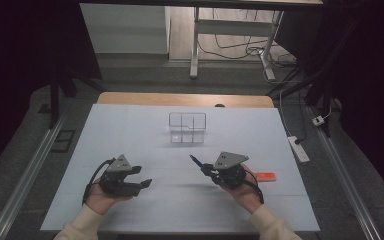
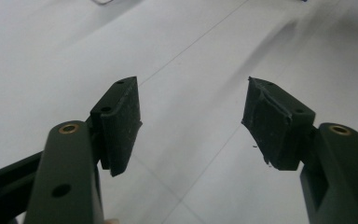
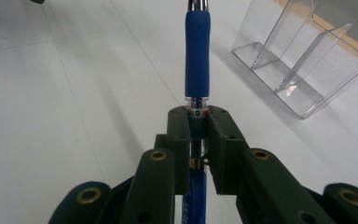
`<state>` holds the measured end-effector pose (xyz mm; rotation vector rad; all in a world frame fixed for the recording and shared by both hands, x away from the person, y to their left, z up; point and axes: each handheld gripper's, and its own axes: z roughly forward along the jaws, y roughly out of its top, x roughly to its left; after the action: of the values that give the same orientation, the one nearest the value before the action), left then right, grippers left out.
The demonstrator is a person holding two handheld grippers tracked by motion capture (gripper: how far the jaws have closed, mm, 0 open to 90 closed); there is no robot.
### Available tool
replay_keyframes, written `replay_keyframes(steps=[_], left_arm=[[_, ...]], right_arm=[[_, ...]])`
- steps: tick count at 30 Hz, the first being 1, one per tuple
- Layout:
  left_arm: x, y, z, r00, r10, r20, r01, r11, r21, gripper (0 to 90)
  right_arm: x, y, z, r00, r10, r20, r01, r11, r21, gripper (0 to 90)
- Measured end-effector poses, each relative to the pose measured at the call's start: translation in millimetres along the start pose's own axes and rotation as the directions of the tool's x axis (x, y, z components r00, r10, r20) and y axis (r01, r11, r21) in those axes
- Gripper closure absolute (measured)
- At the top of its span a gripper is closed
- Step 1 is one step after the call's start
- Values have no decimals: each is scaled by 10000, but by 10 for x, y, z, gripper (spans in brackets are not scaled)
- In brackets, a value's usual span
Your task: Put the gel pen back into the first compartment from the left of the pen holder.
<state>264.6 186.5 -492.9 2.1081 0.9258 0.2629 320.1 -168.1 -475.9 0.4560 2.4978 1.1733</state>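
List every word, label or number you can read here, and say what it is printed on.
"EN": white letters, cut off by the picture's bottom edge, on the blue pen clamped in the right gripper.
Small label with a red mark on the pen's clear section: too small to read.
Orange object on the table: no legible text.
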Motion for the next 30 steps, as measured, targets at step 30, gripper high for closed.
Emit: replay_keyframes(steps=[30], left_arm=[[145,-282,-119,9977,-546,-394,546,9985,1,347]], right_arm=[[-143,103,-112,9980,516,365,-474,9933,-1058,793]])
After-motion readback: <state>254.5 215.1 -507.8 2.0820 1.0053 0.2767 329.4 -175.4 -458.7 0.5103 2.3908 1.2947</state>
